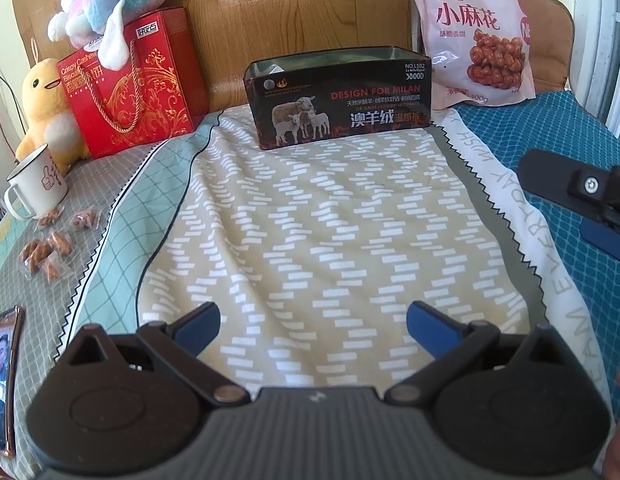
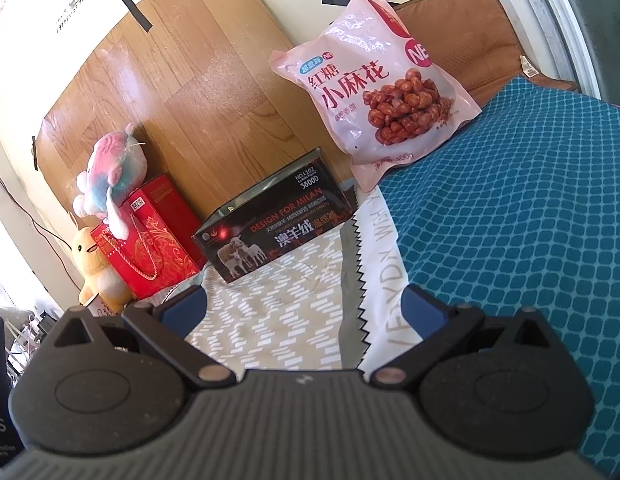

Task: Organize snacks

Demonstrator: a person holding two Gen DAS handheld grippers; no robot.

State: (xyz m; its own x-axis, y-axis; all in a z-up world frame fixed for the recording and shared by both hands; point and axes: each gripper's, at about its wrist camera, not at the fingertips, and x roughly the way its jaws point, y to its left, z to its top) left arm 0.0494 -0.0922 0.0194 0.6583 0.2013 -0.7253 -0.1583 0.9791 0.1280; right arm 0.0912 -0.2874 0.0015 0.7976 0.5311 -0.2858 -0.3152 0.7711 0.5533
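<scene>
An open black tin [image 1: 341,100] printed with sheep stands at the back of the cloth-covered surface, also in the right wrist view as the tin [image 2: 278,228]. Several small wrapped twist snacks [image 1: 54,244] lie at the far left beside a white mug [image 1: 36,184]. A large pink snack bag [image 1: 473,32] leans upright at the back right, the same bag [image 2: 373,88] in the right view. My left gripper [image 1: 313,328] hovers open over the patterned cloth, nothing between its fingers. My right gripper [image 2: 306,312] is open too, over the cloth's right edge, and shows at the left view's right edge [image 1: 589,196].
A red gift box [image 1: 134,88] with a pastel plush toy [image 1: 110,8] on top and a yellow chick plush [image 1: 46,112] stand at the back left. A phone [image 1: 4,380] lies at the near left edge. A teal mat [image 2: 517,216] covers the right side.
</scene>
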